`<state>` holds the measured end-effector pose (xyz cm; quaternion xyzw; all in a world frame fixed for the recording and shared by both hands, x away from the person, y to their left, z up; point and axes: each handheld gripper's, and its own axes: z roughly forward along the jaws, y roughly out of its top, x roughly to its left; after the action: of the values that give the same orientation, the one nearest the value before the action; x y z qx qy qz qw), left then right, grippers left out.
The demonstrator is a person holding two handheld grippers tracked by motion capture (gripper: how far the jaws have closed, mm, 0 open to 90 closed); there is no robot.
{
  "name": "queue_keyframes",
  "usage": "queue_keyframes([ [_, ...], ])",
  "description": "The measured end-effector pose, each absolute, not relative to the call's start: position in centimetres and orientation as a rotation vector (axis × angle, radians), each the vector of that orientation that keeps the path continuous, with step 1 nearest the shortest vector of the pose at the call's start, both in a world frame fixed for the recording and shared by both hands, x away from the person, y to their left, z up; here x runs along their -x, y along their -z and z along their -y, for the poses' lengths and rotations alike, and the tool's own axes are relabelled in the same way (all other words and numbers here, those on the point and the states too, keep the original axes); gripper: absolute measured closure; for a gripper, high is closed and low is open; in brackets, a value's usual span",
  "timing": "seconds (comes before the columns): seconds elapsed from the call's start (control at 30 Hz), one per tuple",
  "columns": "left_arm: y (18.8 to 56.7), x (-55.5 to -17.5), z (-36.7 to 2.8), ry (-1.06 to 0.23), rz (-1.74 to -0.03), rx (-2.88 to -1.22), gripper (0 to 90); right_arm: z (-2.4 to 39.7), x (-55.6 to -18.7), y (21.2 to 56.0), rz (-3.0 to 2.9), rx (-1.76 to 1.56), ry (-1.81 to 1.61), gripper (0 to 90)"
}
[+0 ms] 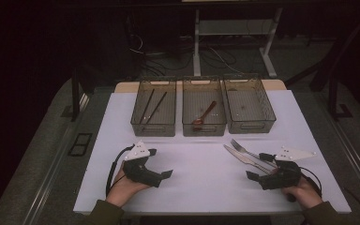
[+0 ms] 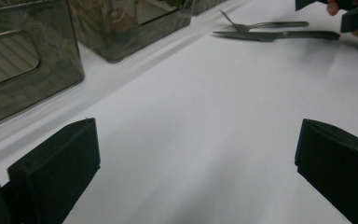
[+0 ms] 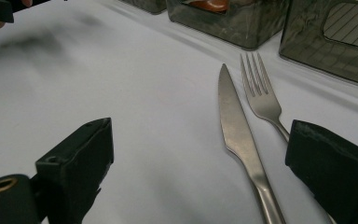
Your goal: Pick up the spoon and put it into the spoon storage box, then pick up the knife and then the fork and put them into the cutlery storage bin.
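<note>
Steel knife and fork are lying side by side on the white table, between the right gripper's spread jaws. Left gripper is idling, spread. Sorting into bins looks underway; next calls for closing on one.

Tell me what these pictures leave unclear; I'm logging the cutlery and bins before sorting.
- Knife and fork handles: cut off by the bottom edge and the right gripper's jaw in the right gripper view.
- Right bin: high view too dim and small to tell whether it is empty.
- Spoon: right gripper view cuts it off at the top edge.
</note>
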<state>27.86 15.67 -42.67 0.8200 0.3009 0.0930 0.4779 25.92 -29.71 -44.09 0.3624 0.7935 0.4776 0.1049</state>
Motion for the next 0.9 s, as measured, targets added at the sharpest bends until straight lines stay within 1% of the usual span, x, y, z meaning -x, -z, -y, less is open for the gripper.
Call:
queue_keyframes([
  [0.5, 43.0, -27.9, -15.8, -0.220, -0.753, -2.001, 0.0, 30.3, -26.1, 42.9, -2.336, -1.009, -1.362, 6.9],
  [0.67, 43.1, -27.9, -15.6, -0.217, -0.741, -2.013, 0.0, 30.7, -26.5, 42.1, -2.379, -1.009, -1.272, 7.0],
  [0.9, 42.9, -27.6, -15.5, -0.247, -0.726, -2.010, 0.0, 30.7, -27.1, 41.6, -2.406, -0.999, -1.233, 7.0],
])
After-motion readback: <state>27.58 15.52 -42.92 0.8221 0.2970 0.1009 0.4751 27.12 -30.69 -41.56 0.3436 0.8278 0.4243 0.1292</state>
